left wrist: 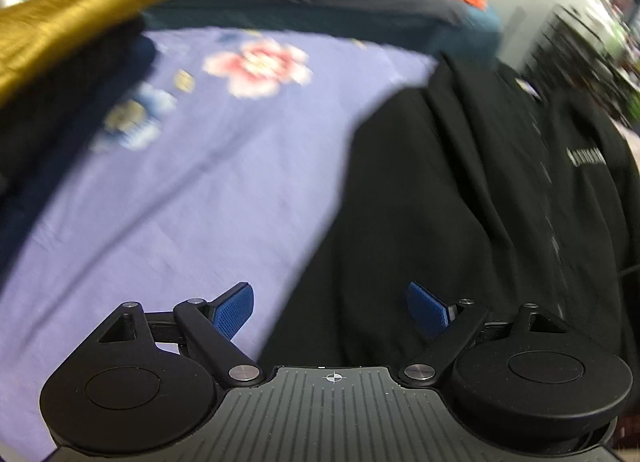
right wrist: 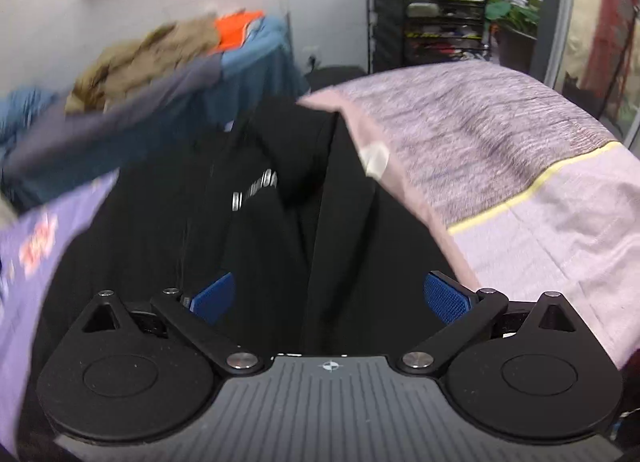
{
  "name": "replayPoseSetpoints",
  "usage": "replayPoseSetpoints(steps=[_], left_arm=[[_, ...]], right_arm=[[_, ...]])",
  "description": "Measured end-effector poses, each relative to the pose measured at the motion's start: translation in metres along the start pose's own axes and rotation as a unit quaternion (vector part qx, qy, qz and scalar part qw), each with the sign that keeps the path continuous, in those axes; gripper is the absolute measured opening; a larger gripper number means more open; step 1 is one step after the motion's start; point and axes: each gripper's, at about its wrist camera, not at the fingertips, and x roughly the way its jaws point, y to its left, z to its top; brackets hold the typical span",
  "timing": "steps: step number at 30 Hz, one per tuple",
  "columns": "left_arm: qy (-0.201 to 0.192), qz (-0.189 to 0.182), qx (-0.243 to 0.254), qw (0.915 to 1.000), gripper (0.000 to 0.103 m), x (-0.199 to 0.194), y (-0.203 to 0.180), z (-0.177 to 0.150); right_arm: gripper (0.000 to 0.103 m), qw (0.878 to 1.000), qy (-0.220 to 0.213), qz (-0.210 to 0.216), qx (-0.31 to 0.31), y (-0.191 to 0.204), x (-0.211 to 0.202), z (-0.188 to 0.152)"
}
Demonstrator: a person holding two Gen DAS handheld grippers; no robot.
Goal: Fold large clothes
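left gripper (left wrist: pixel 331 308): jaws standing wide apart, gripping nothing, hanging over the edge where the black jacket meets the sheet.
right gripper (right wrist: pixel 329 298): jaws also spread wide and empty, pointing down the middle of the jacket.
black jacket (left wrist: pixel 460 198): lying spread on the purple floral sheet (left wrist: pixel 180 182), white chest lettering (right wrist: pixel 254 192) facing up, creases running lengthwise.
pink blanket (right wrist: pixel 500 166): lying just beside the jacket, seemingly overlapping its edge; blur is making that hard to confirm.
clothes pile (right wrist: pixel 152 58): sitting well behind the jacket.
yellow cloth (left wrist: pixel 68 22): lying at the far corner of the sheet.
risk: jaws could be pinching the sheet or blanket along with the jacket, dragging bedding into the fold.
risk 2: grabbing one layer only would be leaving the fold crooked.
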Motion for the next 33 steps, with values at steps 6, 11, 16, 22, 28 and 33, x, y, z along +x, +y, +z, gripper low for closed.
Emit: replayPoseSetpoints(steps=[6, 11, 16, 22, 28, 33], left_arm=[[-0.035, -0.088, 0.125, 0.9876, 0.103, -0.014, -0.059, -0.023], [-0.022, -0.055, 0.3, 0.952, 0.103, 0.022, -0.117, -0.047], [0.012, -0.005, 0.307, 0.9515, 0.103, 0.065, -0.12, -0.051], [0.03, -0.029, 0.2, 0.9789, 0.06, 0.051, -0.078, -0.005], [-0.063, 0.081, 0.125, 0.9869, 0.044, 0.014, 0.004, 0.07], [-0.136, 0.223, -0.012, 0.9652, 0.071, -0.014, 0.086, 0.128]], right_arm=[[0.101, 1.0, 0.021, -0.012, 0.01, 0.0, -0.01, -0.023], [0.101, 0.999, 0.021, -0.022, 0.029, -0.007, -0.014, -0.027], [0.101, 0.998, 0.022, -0.029, 0.045, -0.012, -0.017, -0.028], [0.101, 0.998, 0.025, -0.041, 0.05, -0.019, -0.016, -0.033], [0.101, 0.995, 0.037, -0.038, 0.083, -0.029, -0.008, -0.035], [0.101, 0.994, 0.037, -0.041, 0.095, -0.035, -0.008, -0.034]])
